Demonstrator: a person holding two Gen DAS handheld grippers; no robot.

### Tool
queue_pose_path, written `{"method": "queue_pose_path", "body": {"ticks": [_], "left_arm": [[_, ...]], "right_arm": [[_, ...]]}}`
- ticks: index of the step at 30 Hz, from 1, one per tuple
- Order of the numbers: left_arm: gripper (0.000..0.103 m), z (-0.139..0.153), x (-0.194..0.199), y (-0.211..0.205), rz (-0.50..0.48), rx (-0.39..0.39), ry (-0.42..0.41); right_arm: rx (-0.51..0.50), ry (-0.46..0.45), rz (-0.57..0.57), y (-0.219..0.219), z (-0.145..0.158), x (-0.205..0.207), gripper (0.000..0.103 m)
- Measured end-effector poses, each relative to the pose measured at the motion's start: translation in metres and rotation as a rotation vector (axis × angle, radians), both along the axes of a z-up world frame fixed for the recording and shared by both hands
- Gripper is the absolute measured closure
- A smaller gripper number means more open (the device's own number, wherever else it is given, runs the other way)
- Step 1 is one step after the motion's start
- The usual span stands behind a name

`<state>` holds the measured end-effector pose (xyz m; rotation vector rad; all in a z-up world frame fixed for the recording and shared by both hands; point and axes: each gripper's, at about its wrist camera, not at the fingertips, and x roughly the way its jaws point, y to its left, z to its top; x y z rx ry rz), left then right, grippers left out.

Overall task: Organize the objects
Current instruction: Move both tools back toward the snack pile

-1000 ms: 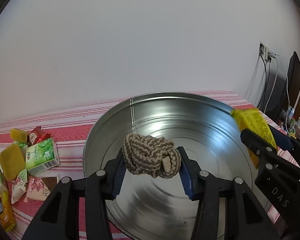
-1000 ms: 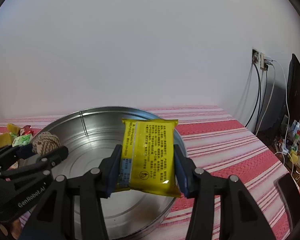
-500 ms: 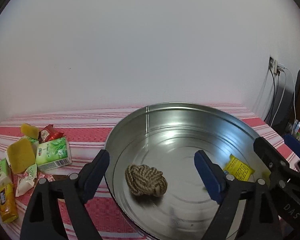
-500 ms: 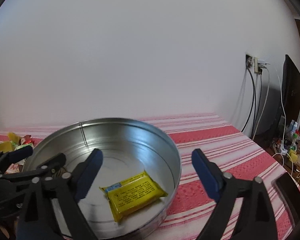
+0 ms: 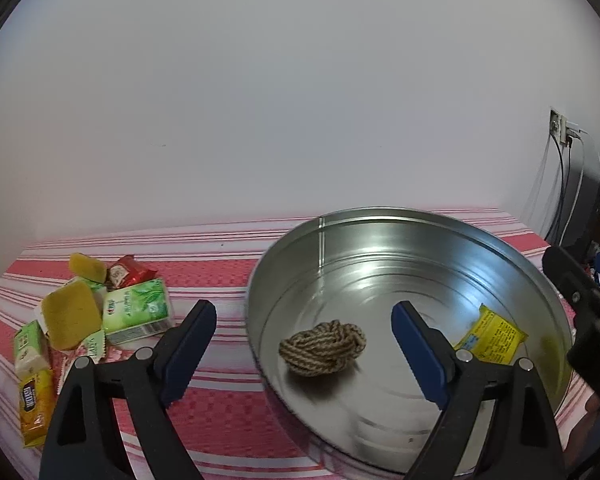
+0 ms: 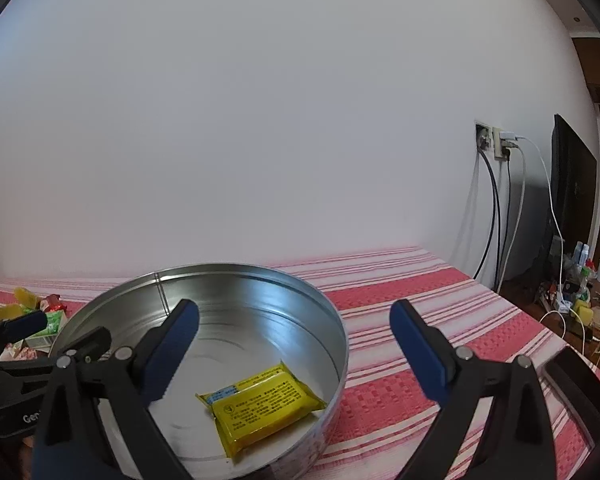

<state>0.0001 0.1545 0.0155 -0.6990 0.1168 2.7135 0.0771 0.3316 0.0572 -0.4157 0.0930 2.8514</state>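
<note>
Both held items have dropped since a second ago: the rope knot [image 5: 323,347] and the yellow packet [image 6: 262,407] now lie on the floor of the round metal tin [image 5: 400,216], no longer pinched. The jaws of the left gripper [image 5: 303,346] have just been opening and stand wide, blue pads clear of everything; the knot sits in the tin beyond them, seen between the pads but untouched. The jaws of the right gripper [image 6: 294,346] have likewise just been opening and are released, with the packet lying flat below and between them near the tin's near wall, apart from both pads. From the left view the packet [image 5: 492,338] rests to the right of the knot, the two well apart.

The tin stands on a worktop covered by a red and white striped cloth [image 6: 440,320]. To the left of the tin, on the cloth, lies a loose heap of small things: a green and white carton [image 5: 137,310], yellow sponges [image 5: 71,314], a red sachet [image 5: 129,274] and an orange wrapped bar [image 5: 36,406]. A plain white wall [image 5: 300,100] rises behind.
</note>
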Motion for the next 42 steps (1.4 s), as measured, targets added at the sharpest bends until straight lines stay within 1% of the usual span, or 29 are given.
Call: {"method": "queue_pose_path", "body": {"ticks": [4,9,13,16,17,21,23,26,30,37,42], "left_arm": [[0.012,0.001,0.002,-0.012,0.015,0.008,0.005],[0.012,0.0,0.007,-0.033,0.053,-0.005,0.024],[0.012,-0.002,0.006,-0.054,0.079,-0.001,0.01],[0.012,-0.005,0.005,-0.07,0.12,-0.011,0.01],[0.012,-0.005,0.004,-0.074,0.157,-0.015,0.005],[0.012,-0.006,0.004,-0.096,0.191,0.003,-0.013],[0.012,-0.008,0.002,-0.105,0.21,0.005,-0.03],[0.012,-0.009,0.004,-0.121,0.245,0.007,-0.051],[0.012,-0.012,0.004,-0.149,0.308,0.023,-0.076],[0.012,-0.02,0.001,-0.196,0.439,0.037,-0.15],[0.012,-0.031,-0.005,-0.223,0.495,0.069,-0.249]], "right_arm": [[-0.009,0.011,-0.008,0.002,0.001,0.002,0.005],[-0.014,0.021,-0.026,0.004,0.002,0.005,0.005],[-0.02,0.028,-0.056,0.005,0.003,0.009,0.005],[-0.01,0.028,-0.076,0.004,0.004,0.01,0.005],[-0.012,0.027,-0.075,0.003,0.004,0.01,0.005],[-0.063,0.014,-0.048,-0.005,0.002,0.013,0.005],[-0.074,0.011,-0.024,-0.013,0.001,0.014,0.005],[-0.059,-0.001,-0.002,-0.03,0.001,0.016,0.005],[-0.062,-0.003,0.031,-0.051,-0.001,0.019,0.004],[-0.056,-0.019,0.124,-0.101,-0.003,0.019,0.004],[-0.053,-0.032,0.201,-0.133,-0.005,0.019,0.004]]}}
